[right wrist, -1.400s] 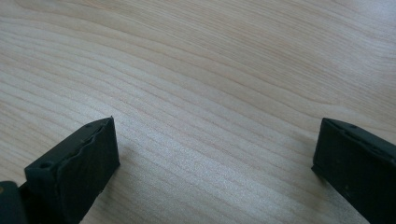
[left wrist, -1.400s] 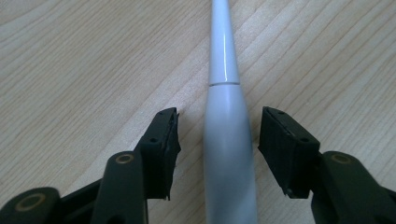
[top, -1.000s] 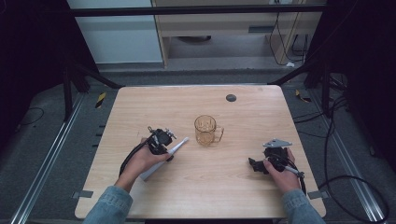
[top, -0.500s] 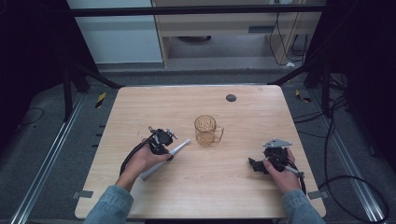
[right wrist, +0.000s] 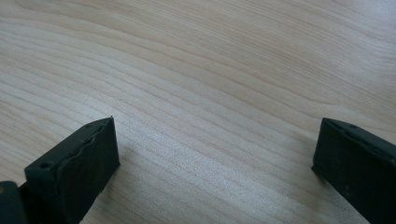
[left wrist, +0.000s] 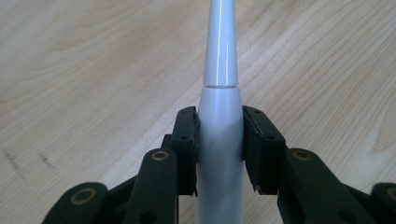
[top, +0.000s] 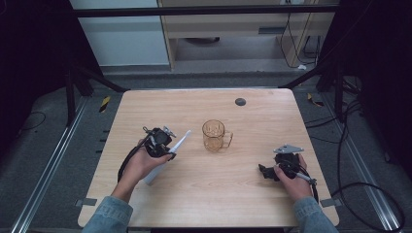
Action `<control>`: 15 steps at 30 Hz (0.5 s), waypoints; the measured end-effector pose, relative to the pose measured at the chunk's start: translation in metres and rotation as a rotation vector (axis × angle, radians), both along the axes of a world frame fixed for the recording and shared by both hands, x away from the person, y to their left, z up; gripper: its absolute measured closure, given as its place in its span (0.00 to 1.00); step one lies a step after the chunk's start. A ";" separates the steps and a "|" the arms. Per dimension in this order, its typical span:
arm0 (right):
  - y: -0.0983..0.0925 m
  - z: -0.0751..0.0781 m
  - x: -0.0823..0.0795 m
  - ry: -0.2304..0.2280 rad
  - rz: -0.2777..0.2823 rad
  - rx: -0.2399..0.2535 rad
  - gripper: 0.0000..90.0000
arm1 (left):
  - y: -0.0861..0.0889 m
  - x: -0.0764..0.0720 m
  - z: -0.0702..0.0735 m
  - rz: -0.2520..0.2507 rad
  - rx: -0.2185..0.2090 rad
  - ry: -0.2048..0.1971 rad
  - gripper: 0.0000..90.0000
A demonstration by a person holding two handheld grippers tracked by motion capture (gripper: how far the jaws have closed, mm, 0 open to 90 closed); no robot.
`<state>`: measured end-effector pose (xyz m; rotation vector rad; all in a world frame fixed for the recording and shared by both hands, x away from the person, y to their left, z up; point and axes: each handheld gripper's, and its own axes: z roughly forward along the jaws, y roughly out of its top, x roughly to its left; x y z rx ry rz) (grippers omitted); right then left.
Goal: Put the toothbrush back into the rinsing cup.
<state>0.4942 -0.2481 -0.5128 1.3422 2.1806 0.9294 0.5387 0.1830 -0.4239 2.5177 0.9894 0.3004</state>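
A white electric toothbrush (top: 167,155) lies slanted in my left gripper (top: 161,141), its thin neck pointing toward the amber glass mug (top: 214,135) at the table's middle. In the left gripper view both black jaws press the sides of the toothbrush (left wrist: 219,140) body, so my left gripper (left wrist: 219,116) is shut on it. My right gripper (top: 266,171) rests low over the table at the right, and in the right gripper view my right gripper (right wrist: 215,149) stands wide open with bare wood between its fingers.
The light wooden table (top: 204,204) has a small dark round disc (top: 240,102) near its far edge. The mug's handle faces right. Dark floor, metal rails and cables surround the table.
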 end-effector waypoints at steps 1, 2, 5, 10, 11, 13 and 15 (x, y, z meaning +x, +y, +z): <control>0.000 0.000 0.000 -0.001 0.001 -0.001 0.00 | 0.001 -0.001 0.004 0.001 -0.003 -0.008 0.75; 0.000 0.000 0.000 0.000 0.000 0.000 0.00 | 0.001 -0.001 0.008 -0.002 -0.002 -0.017 0.75; 0.000 0.000 0.000 -0.001 0.001 -0.001 0.00 | 0.001 -0.004 0.018 -0.002 -0.002 -0.047 0.75; 0.000 0.000 0.000 -0.001 0.001 -0.001 0.00 | 0.002 -0.009 0.037 -0.005 -0.028 -0.096 0.75; 0.000 0.000 0.000 -0.001 0.001 -0.001 0.00 | 0.001 -0.010 0.039 -0.006 -0.030 -0.106 0.75; 0.000 0.000 0.000 -0.001 0.001 -0.001 0.00 | 0.001 -0.010 0.043 -0.007 -0.029 -0.121 0.75; 0.000 0.000 0.000 -0.001 0.001 -0.001 0.00 | 0.002 -0.010 0.048 -0.004 -0.043 -0.131 0.75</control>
